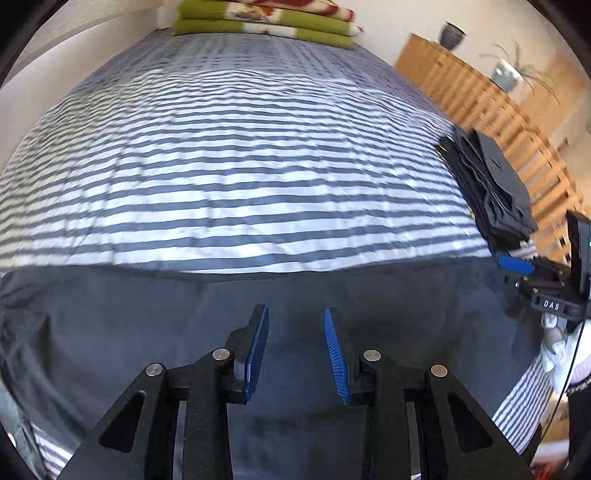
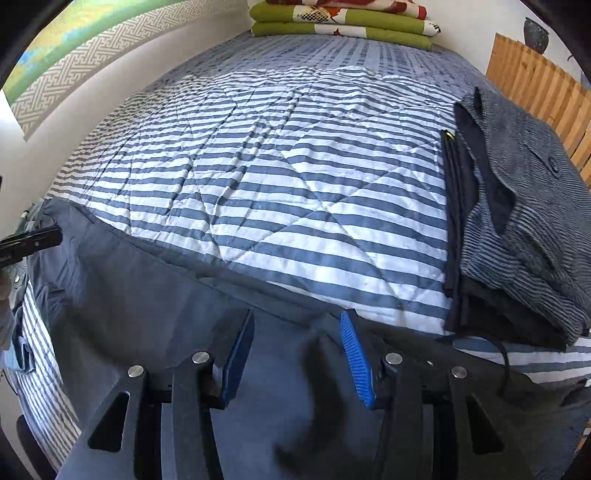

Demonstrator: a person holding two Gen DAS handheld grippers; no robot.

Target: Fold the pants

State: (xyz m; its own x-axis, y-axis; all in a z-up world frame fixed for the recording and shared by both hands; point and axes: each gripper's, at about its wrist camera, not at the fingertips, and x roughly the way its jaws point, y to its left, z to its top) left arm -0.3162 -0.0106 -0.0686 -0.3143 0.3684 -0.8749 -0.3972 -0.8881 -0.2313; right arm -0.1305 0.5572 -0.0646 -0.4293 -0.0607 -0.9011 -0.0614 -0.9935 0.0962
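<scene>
Dark grey pants (image 1: 147, 325) lie spread across the near edge of the bed, on the striped quilt (image 1: 236, 177). My left gripper (image 1: 294, 312) hovers over them, open, with nothing between its blue pads. In the right wrist view the same pants (image 2: 147, 295) fill the lower part of the picture. My right gripper (image 2: 297, 317) stands open just above their far edge, where a dark fold runs under the gap. The right gripper's blue fingertip (image 1: 515, 264) shows at the right edge of the left wrist view. The left gripper's body shows at the left edge of the right wrist view.
A stack of folded dark clothes (image 2: 524, 206), a grey striped garment on top, sits on the bed's right side. Green patterned blankets (image 2: 343, 22) are piled at the head. A wooden slatted frame (image 1: 480, 96) runs along the right. A white-gloved hand (image 1: 557, 343) holds the right gripper.
</scene>
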